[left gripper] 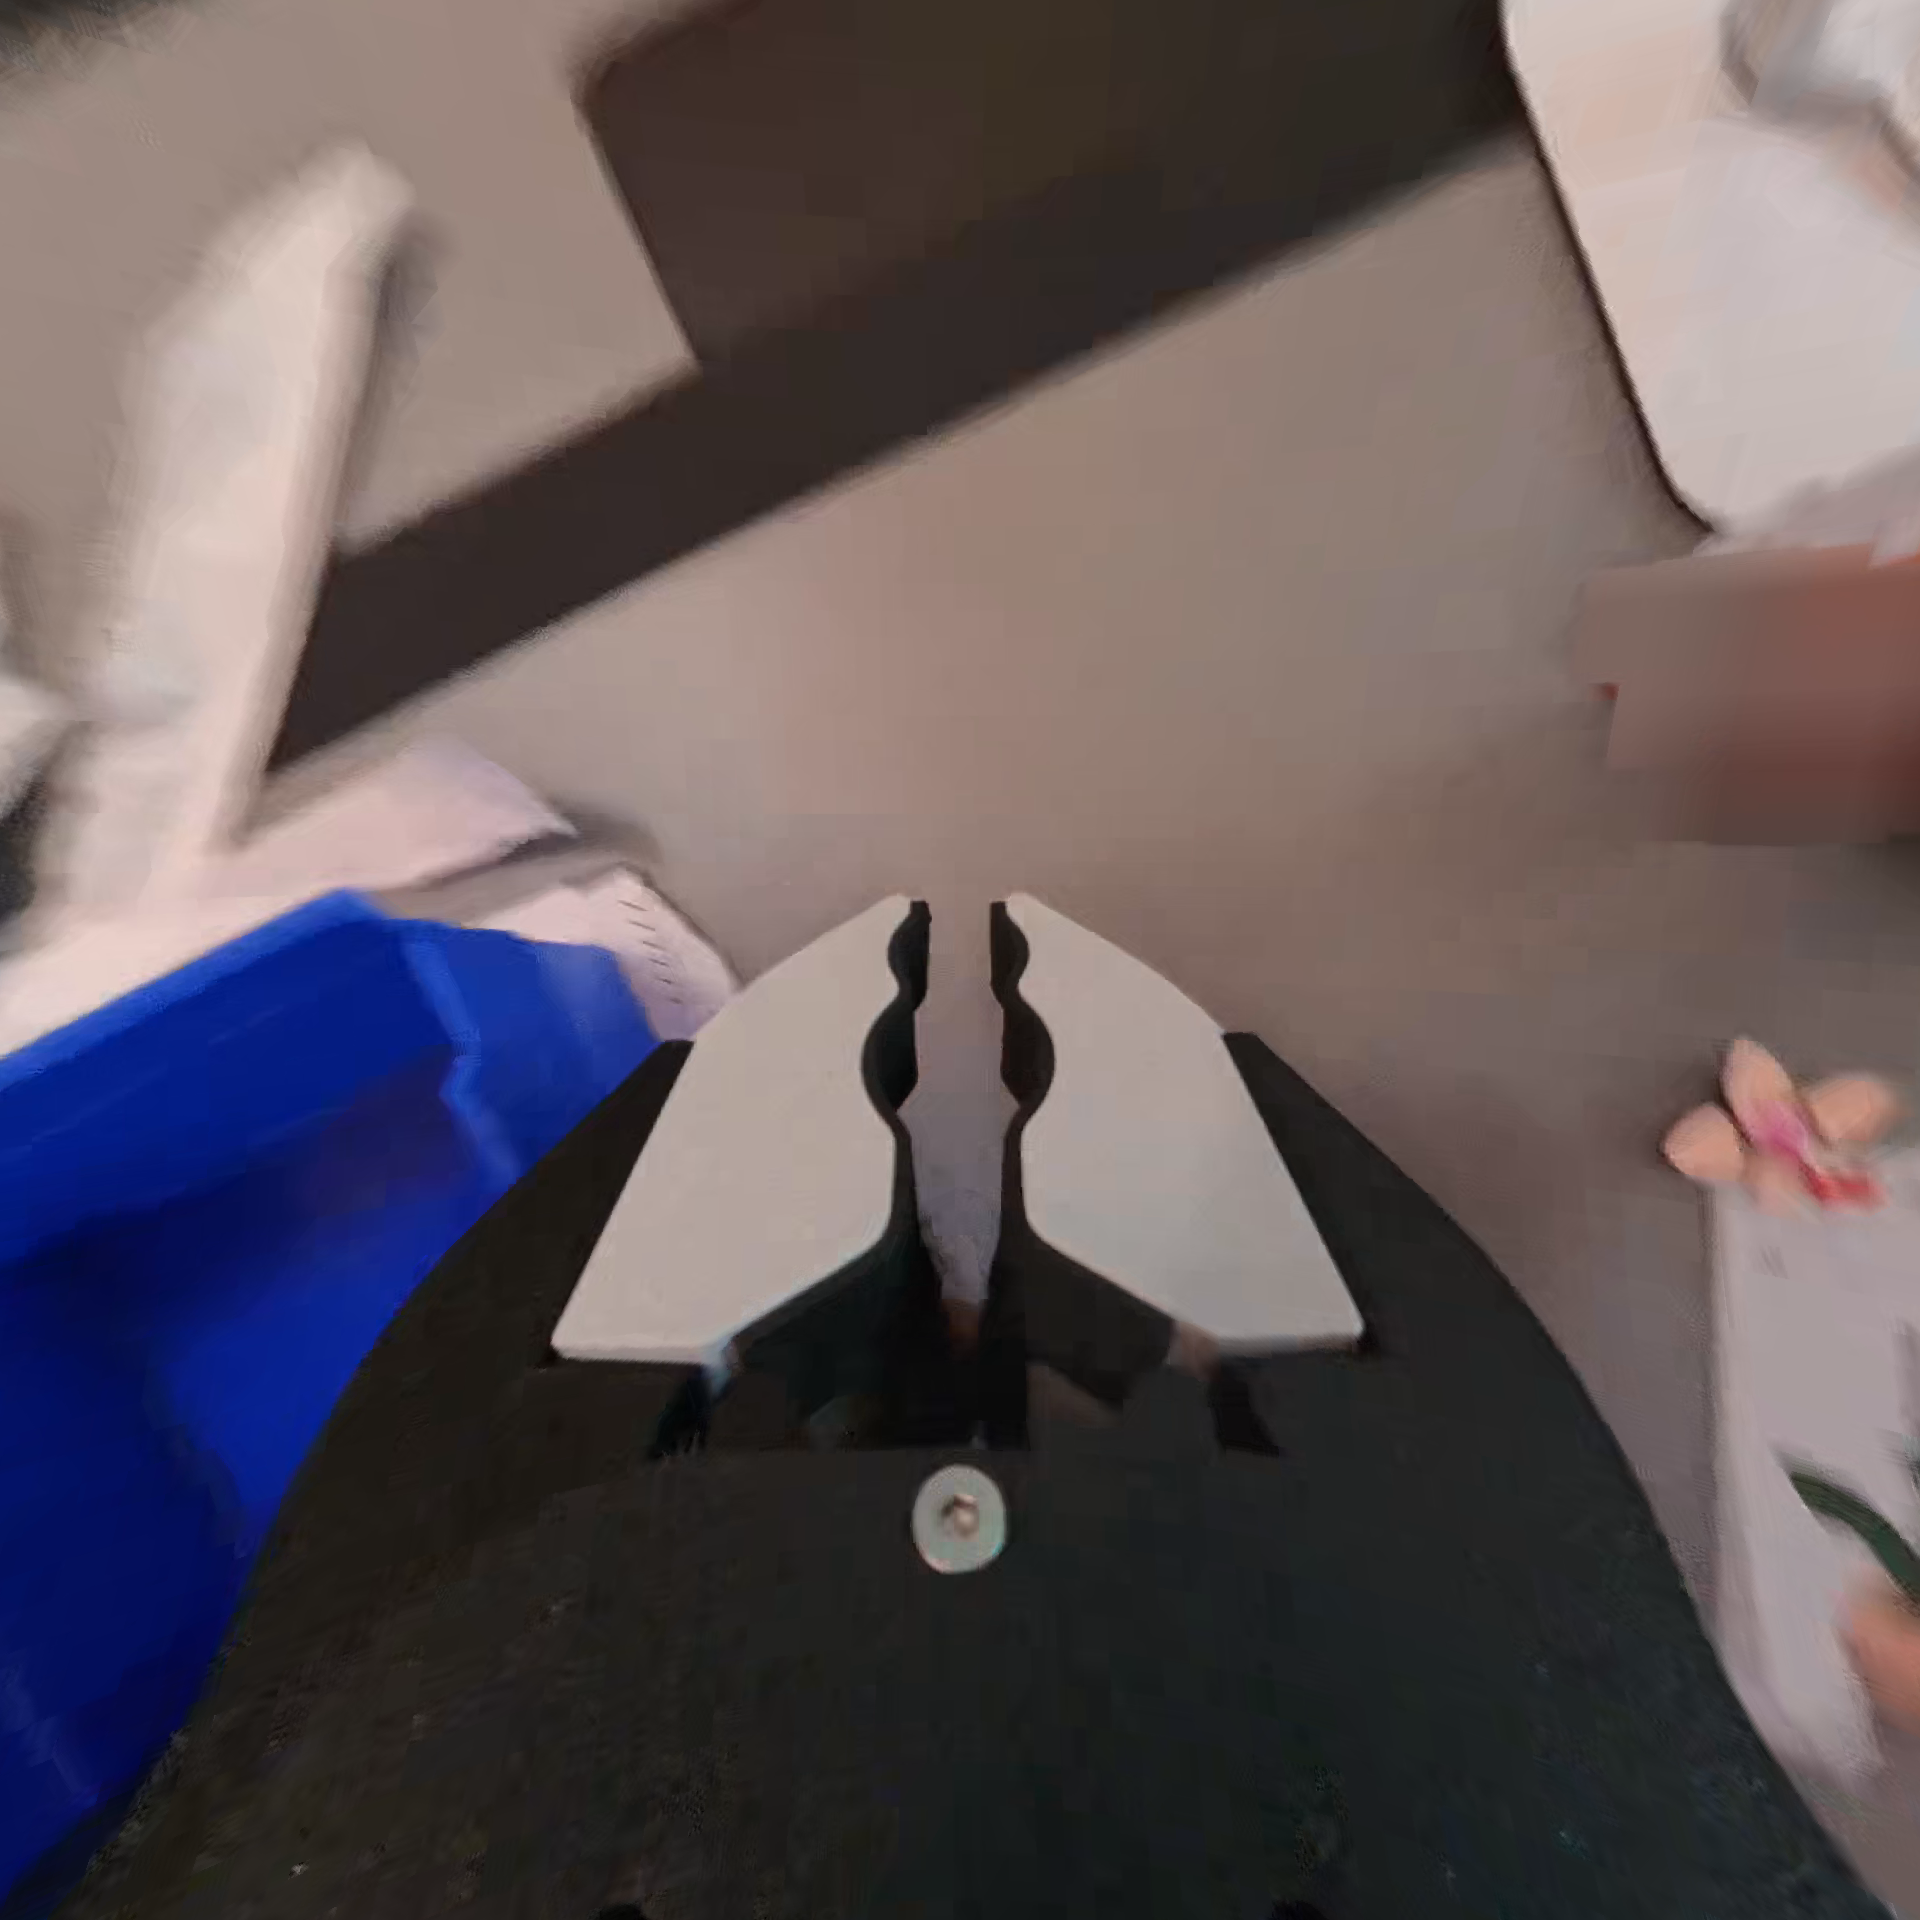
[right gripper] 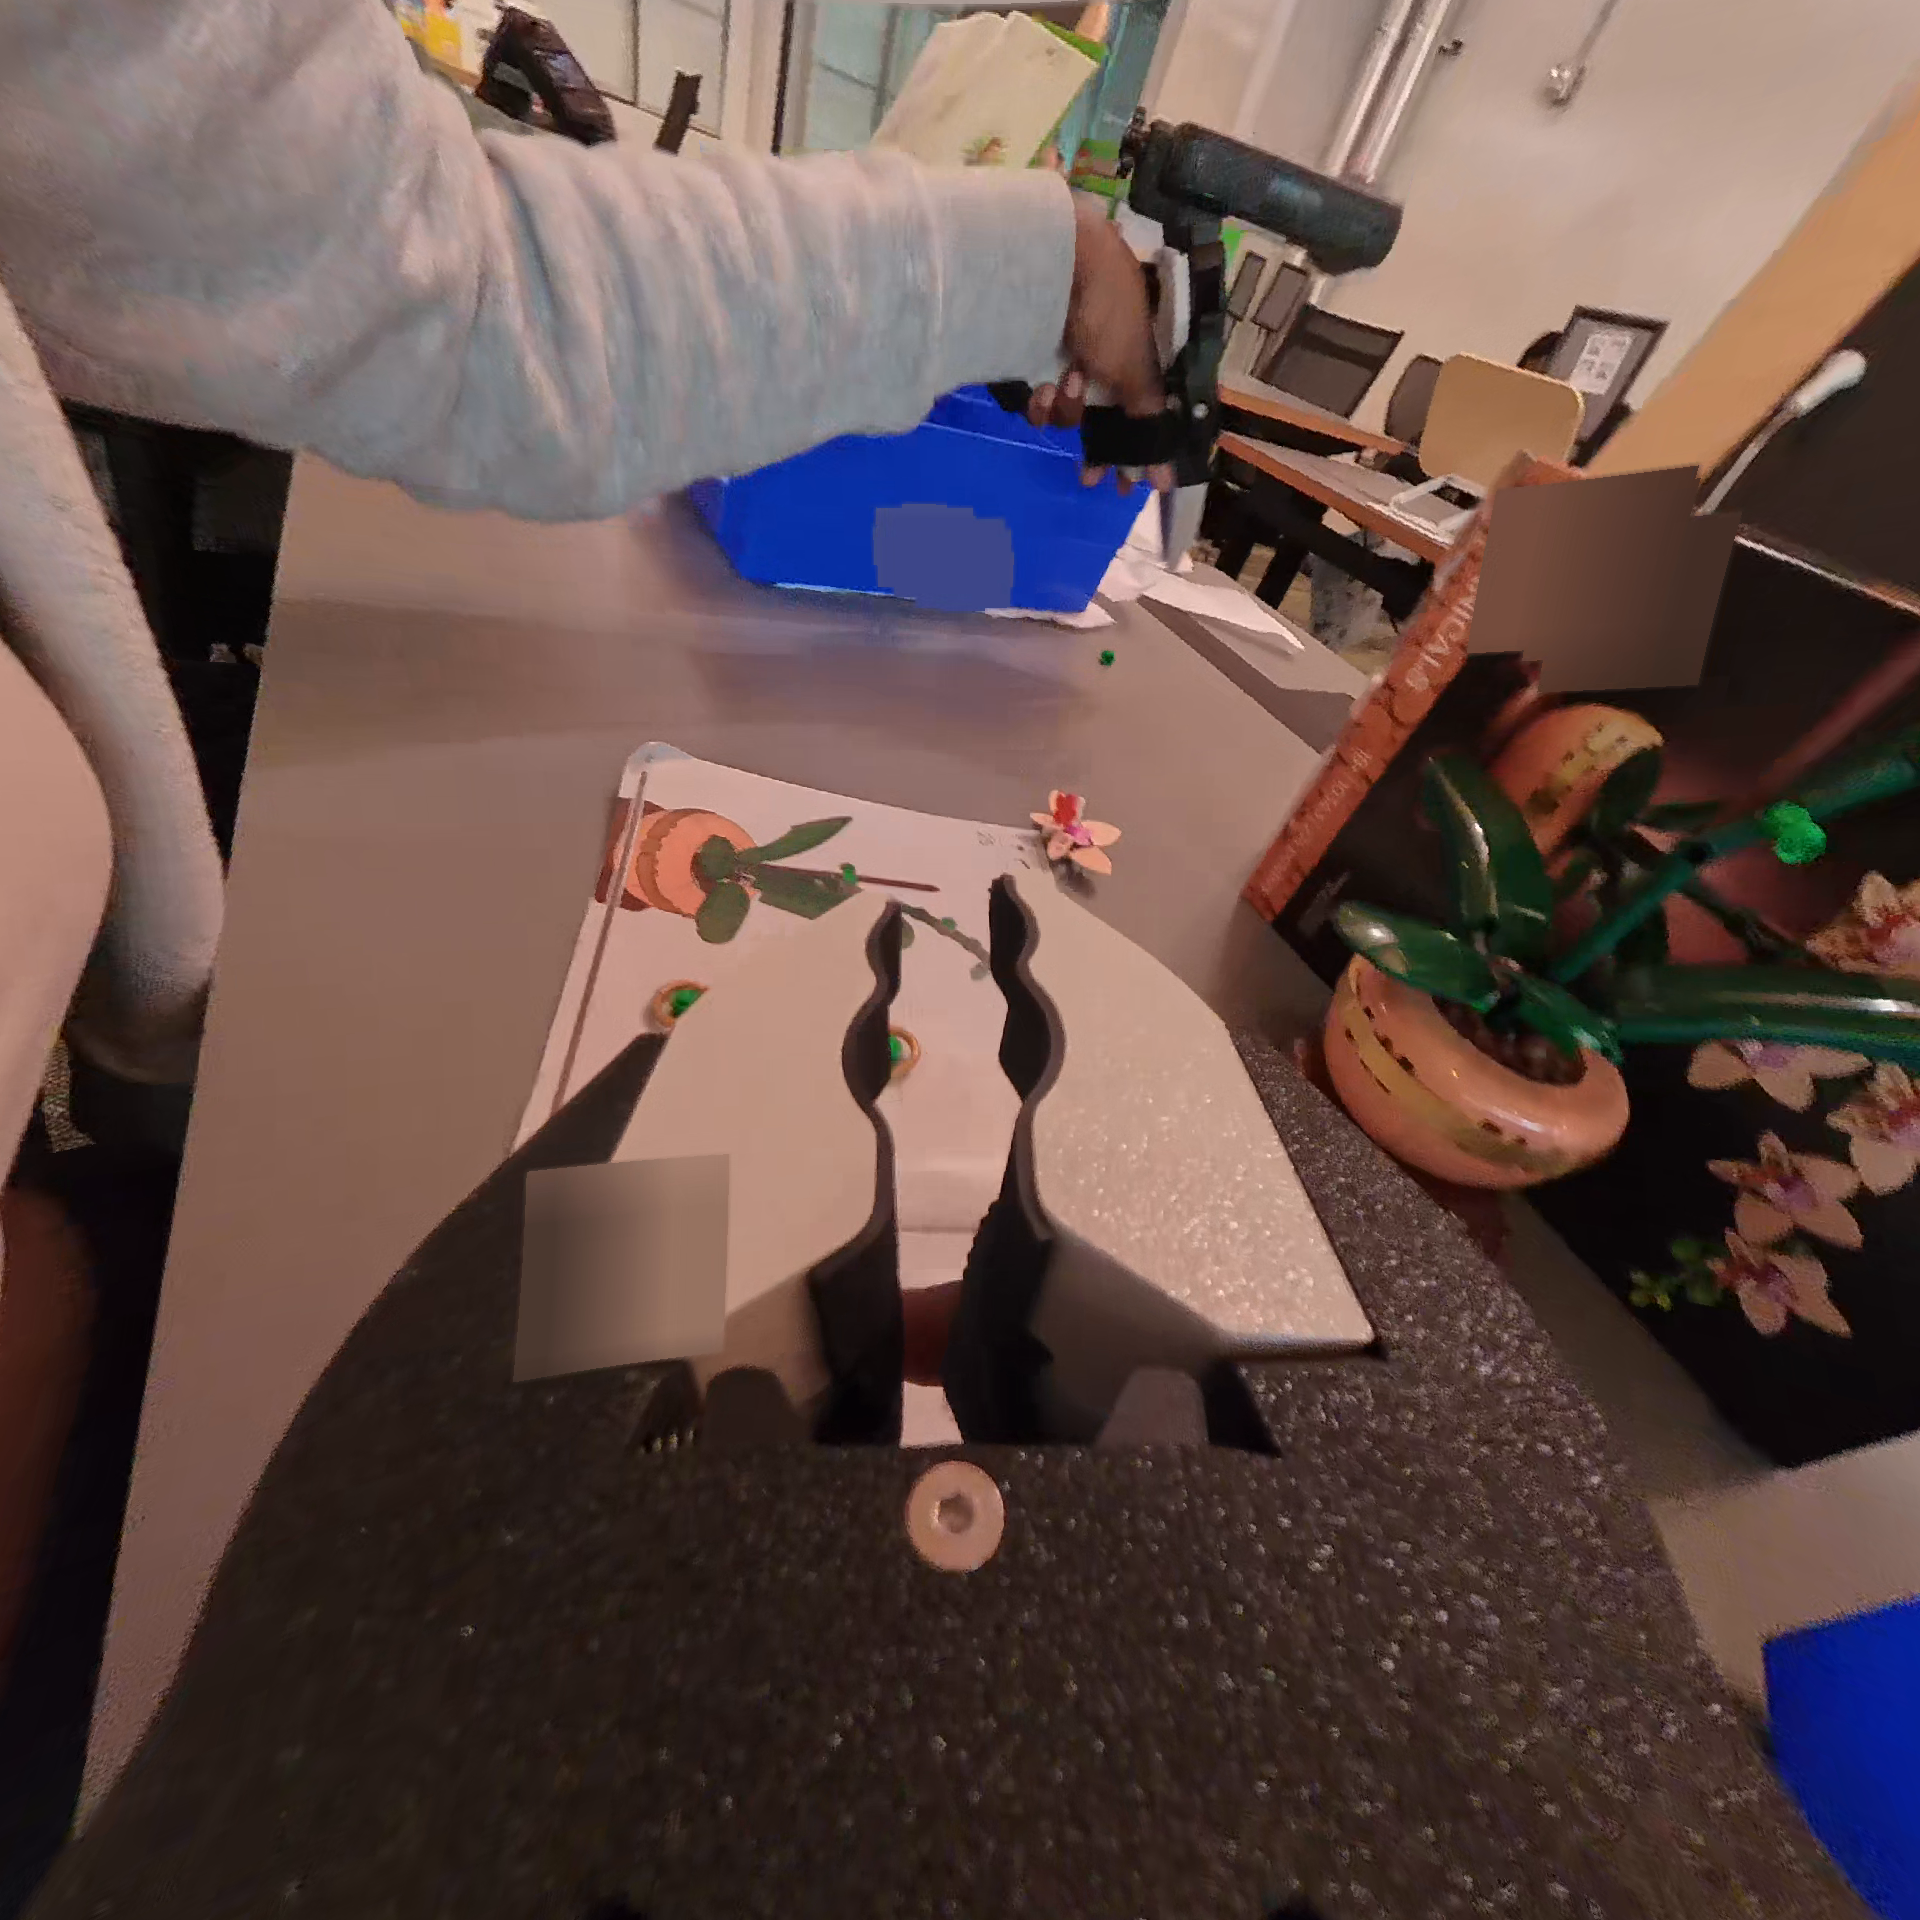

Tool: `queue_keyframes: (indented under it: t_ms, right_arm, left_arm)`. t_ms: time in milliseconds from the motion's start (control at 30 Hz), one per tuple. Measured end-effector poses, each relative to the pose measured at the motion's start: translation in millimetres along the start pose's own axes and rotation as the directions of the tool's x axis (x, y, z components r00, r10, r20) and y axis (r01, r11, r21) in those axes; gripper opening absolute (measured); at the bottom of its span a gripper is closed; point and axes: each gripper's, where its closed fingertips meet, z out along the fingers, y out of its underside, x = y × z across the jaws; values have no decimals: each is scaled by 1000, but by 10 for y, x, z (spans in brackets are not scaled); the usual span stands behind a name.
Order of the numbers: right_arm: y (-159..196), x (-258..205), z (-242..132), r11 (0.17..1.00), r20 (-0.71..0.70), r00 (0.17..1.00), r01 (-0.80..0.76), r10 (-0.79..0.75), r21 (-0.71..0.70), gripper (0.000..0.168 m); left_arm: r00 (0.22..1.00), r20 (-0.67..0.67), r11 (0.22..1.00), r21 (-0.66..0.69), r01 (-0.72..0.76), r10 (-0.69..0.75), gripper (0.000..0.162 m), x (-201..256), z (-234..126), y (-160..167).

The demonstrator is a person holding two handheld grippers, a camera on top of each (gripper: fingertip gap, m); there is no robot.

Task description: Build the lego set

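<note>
The left wrist view is motion-blurred. My left gripper (left gripper: 959, 914) hangs over the grey table (left gripper: 1195, 675) with only a narrow gap between its fingers and nothing in it. A pink lego orchid flower (left gripper: 1777, 1138) lies to its right, by the instruction booklet (left gripper: 1808, 1455). My right gripper (right gripper: 945, 904) is slightly open and empty above the booklet (right gripper: 790, 935). The flower (right gripper: 1075, 831) lies just past its right fingertip. A lego pot with green leaves and stems (right gripper: 1475, 1081) stands to the right, against the set's box (right gripper: 1766, 1195).
A blue bin (right gripper: 914, 520) stands at the table's far side, close on my left gripper's left (left gripper: 260, 1195). A sleeved arm (right gripper: 520, 291) reaches across to it. A small green piece (right gripper: 1107, 657) lies beyond the booklet. White bags (left gripper: 208, 468) lie behind the bin. Another blue bin (right gripper: 1860, 1745) sits at near right.
</note>
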Motion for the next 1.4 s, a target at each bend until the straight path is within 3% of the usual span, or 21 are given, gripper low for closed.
queue_keyframes:
  t_ms: [67,200,533,1400]
  right_arm:
    - [43,93,-66,1000,-24,1000,-7,7,-2,16]
    - [96,199,-103,1000,-46,999,-22,22,1,14]
    - [118,309,-188,1000,-105,994,8,-11,-31,14]
    - [112,380,-227,996,-165,984,51,-61,-67,13]
  left_arm:
    - [999,-42,987,-157,-24,17,14,-40,111,124]
    - [998,-27,959,-276,-68,63,15,-130,288,209]
    - [998,-18,947,-315,-61,58,20,-236,429,202]
    - [999,10,914,-404,-45,54,14,-288,592,333]
